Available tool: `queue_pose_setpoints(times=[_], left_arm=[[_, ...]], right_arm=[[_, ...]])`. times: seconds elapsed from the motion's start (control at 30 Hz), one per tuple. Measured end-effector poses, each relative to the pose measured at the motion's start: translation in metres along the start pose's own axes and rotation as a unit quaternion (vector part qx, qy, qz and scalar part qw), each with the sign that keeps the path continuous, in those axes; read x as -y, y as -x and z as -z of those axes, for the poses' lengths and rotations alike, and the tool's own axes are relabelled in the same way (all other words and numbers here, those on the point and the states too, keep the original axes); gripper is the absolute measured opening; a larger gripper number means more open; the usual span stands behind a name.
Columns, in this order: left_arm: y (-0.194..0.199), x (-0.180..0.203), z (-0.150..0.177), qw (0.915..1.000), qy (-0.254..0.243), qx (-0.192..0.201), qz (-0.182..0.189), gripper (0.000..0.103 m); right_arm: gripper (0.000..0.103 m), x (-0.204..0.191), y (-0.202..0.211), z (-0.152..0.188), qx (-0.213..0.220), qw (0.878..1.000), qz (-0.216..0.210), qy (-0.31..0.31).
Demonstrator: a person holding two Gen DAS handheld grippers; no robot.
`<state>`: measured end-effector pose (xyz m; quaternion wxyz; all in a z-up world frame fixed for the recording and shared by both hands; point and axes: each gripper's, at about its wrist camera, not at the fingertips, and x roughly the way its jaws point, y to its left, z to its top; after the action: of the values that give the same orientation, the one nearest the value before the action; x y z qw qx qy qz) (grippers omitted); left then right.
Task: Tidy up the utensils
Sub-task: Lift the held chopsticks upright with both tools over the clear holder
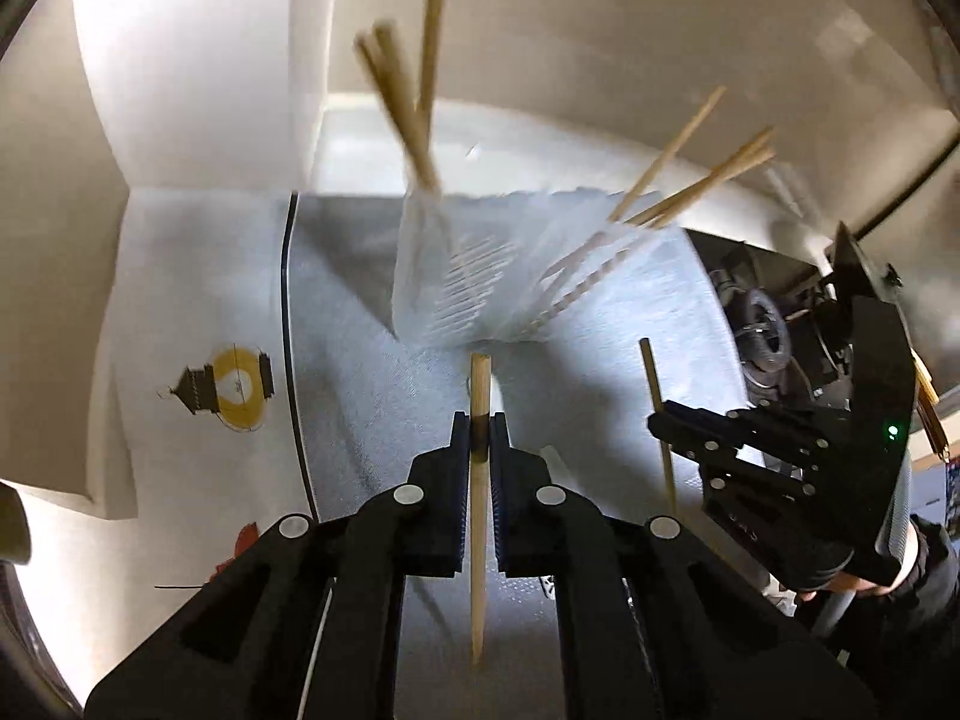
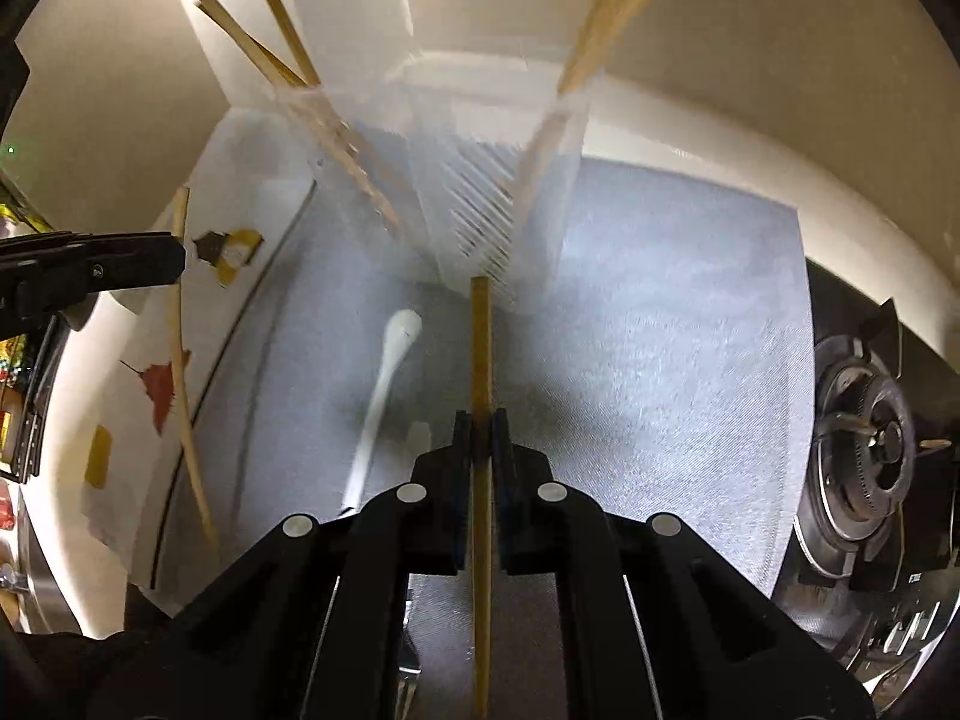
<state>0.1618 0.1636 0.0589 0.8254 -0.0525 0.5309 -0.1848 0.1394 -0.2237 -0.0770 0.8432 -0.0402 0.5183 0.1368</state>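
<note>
Wooden chopstick [image 1: 478, 516] sits clamped in your left gripper [image 1: 478, 438] jaws; your right gripper [image 2: 480, 441] jaws pinch another chopstick [image 2: 480, 510].

We are logging pale matt wooden chopsticks [image 2: 480, 354]; a translucent slotted plastic utensil holder [image 2: 489, 192]; a grey woven cloth mat [image 2: 660, 330], rough-looking; a glossy white spoon [image 2: 390, 360], plastic or ceramic; matt black plastic grippers [image 1: 480, 438]; a dark metal stove burner [image 2: 864, 438] at right.
</note>
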Motion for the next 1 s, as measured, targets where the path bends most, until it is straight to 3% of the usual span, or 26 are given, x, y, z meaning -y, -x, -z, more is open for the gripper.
queue_pose_setpoints(times=[0.5,1.0], left_arm=[[0.087,0.018,-0.008,0.9939,-0.045,0.1,-0.008,0.007],[0.154,0.031,-0.05,0.9802,-0.078,0.182,-0.006,0.007]], right_arm=[[0.007,-0.012,0.083,-0.014,0.087,0.996,-0.01,0.01],[0.007,-0.015,0.173,-0.057,0.202,0.979,-0.02,0.026]])
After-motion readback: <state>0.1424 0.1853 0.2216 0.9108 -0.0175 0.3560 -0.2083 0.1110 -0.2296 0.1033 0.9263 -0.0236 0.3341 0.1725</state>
